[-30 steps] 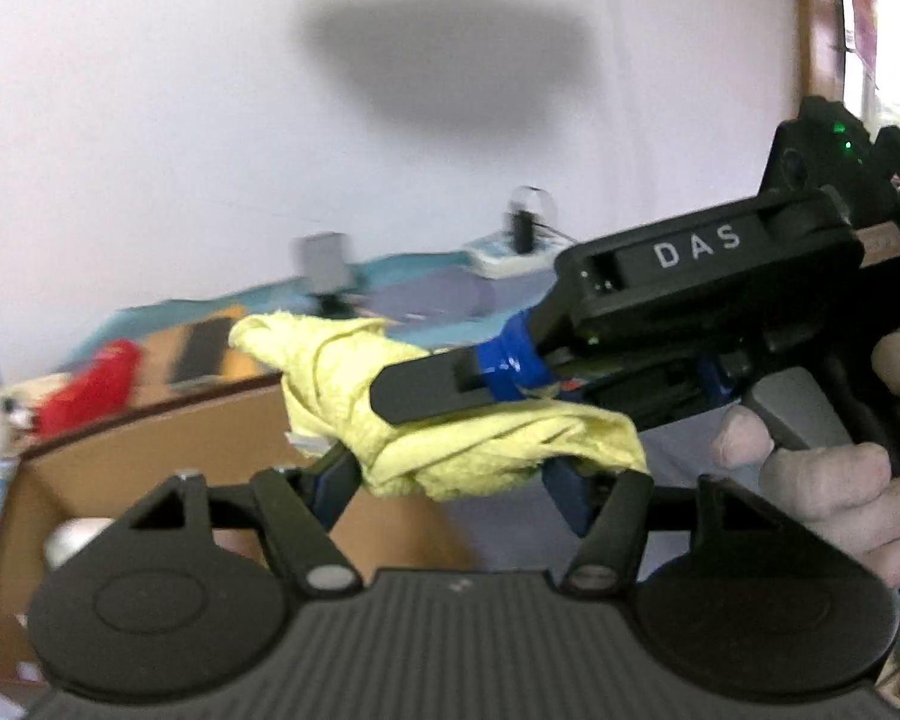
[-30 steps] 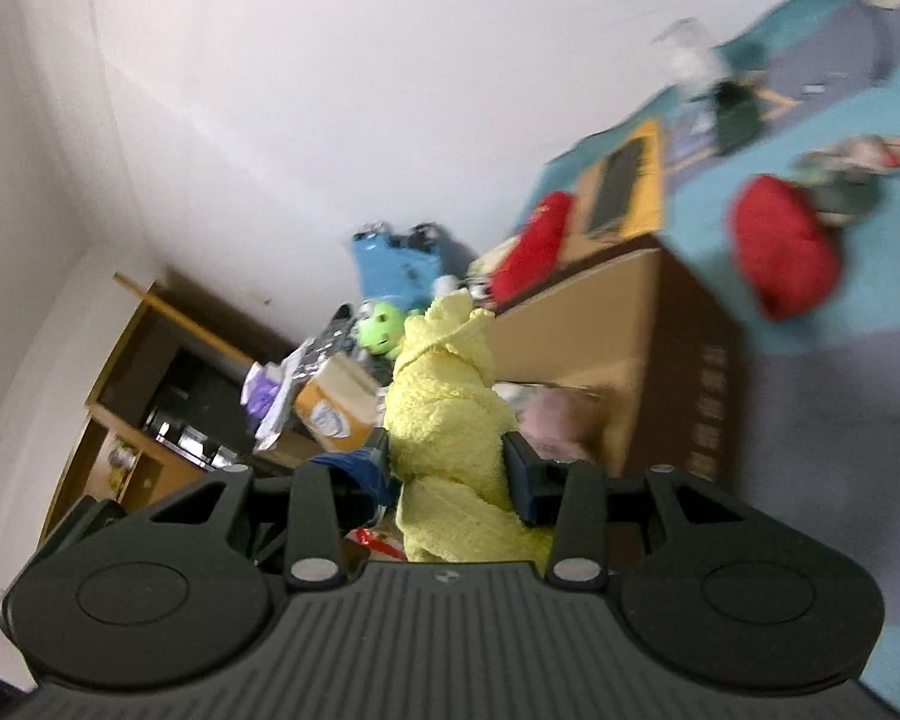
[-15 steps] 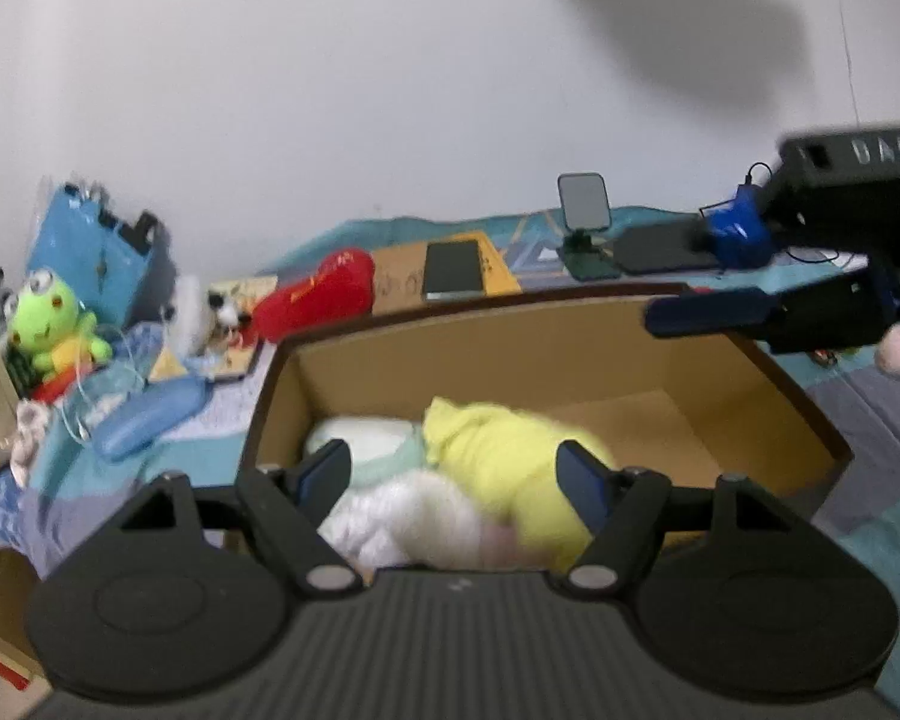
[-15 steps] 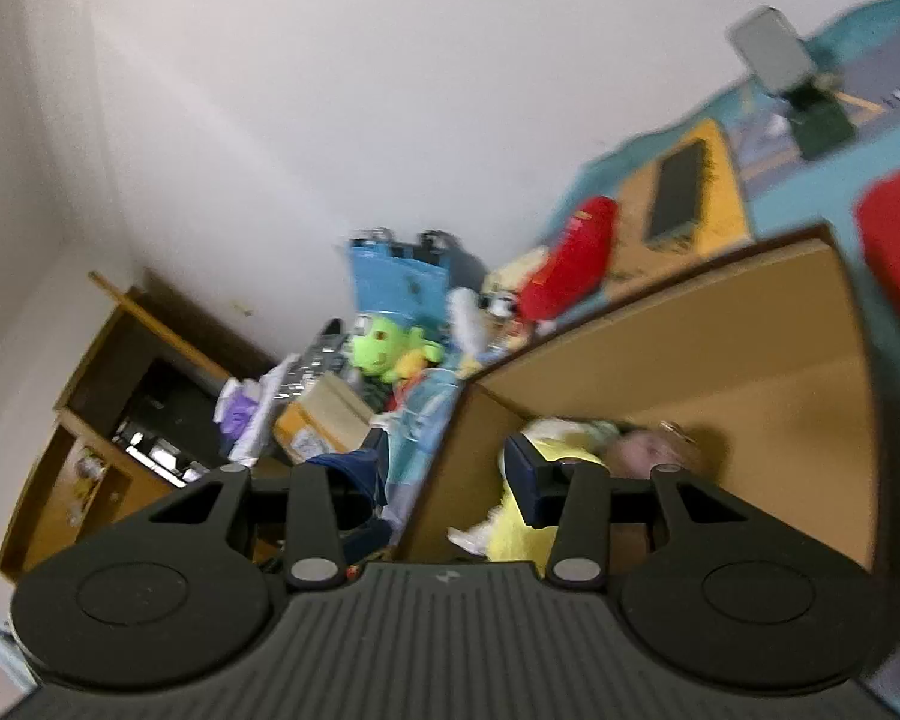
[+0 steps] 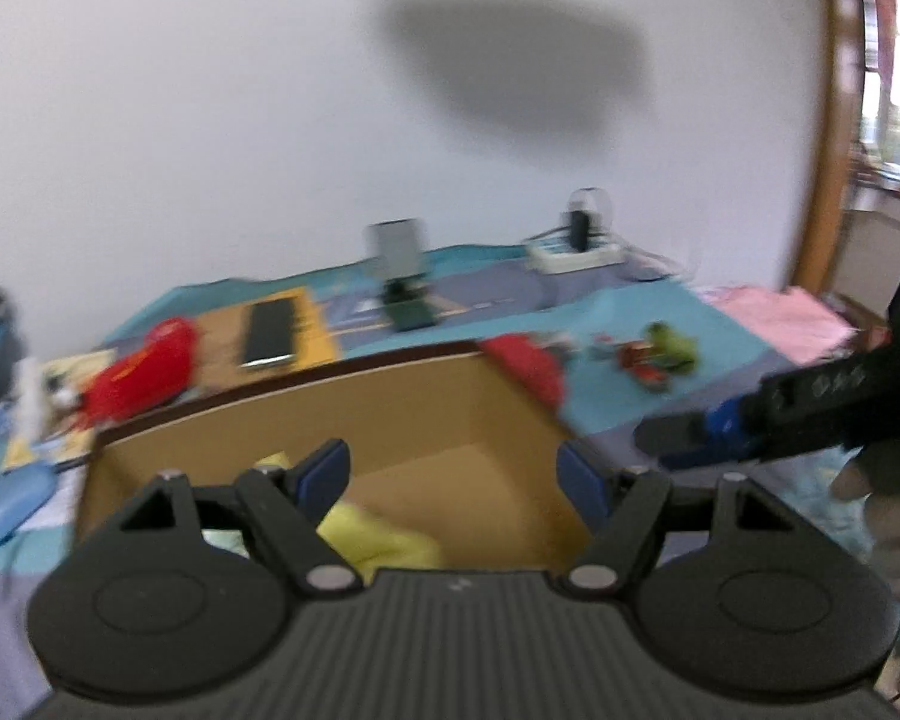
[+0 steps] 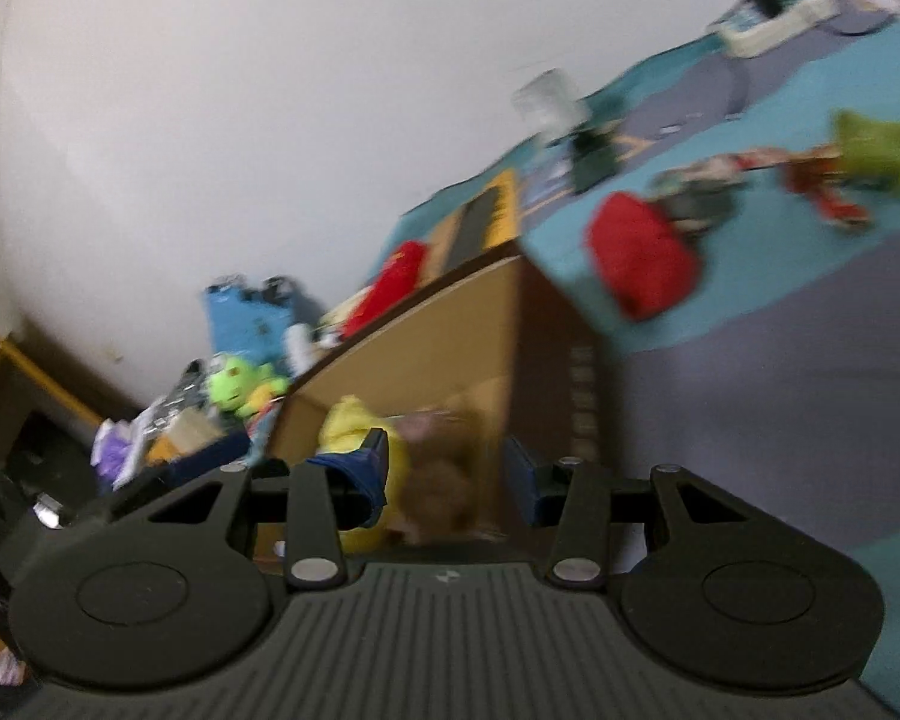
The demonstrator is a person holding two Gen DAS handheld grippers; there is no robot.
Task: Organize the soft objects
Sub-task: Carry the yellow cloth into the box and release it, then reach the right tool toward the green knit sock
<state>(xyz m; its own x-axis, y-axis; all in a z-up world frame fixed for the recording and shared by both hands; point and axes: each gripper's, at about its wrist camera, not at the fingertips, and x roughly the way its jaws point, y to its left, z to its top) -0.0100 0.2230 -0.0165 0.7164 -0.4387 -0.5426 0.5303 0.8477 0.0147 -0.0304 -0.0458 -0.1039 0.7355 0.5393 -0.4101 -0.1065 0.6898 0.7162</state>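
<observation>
A yellow soft cloth [image 5: 378, 540] lies inside the open cardboard box [image 5: 426, 396], at its left. My left gripper [image 5: 456, 474] is open and empty above the box's near edge. My right gripper [image 6: 444, 468] is open and empty, over the box's [image 6: 450, 348] near end, where the yellow cloth [image 6: 354, 426] and a brownish soft thing [image 6: 438, 480] lie. The right gripper [image 5: 708, 444] also shows at the right of the left wrist view. A red soft object [image 5: 528, 369] lies on the teal mat just behind the box's right corner.
A second red soft object [image 5: 138, 372], a phone on an orange book [image 5: 270, 333], a phone stand [image 5: 399, 276] and a power strip [image 5: 576, 252] lie behind the box. Small green and red toys [image 5: 654, 354] lie at right. A green frog toy [image 6: 240, 387] and clutter sit left.
One second ago both grippers held the yellow cloth; it dropped into the box and both opened. Since then both grippers have drawn back and swung right.
</observation>
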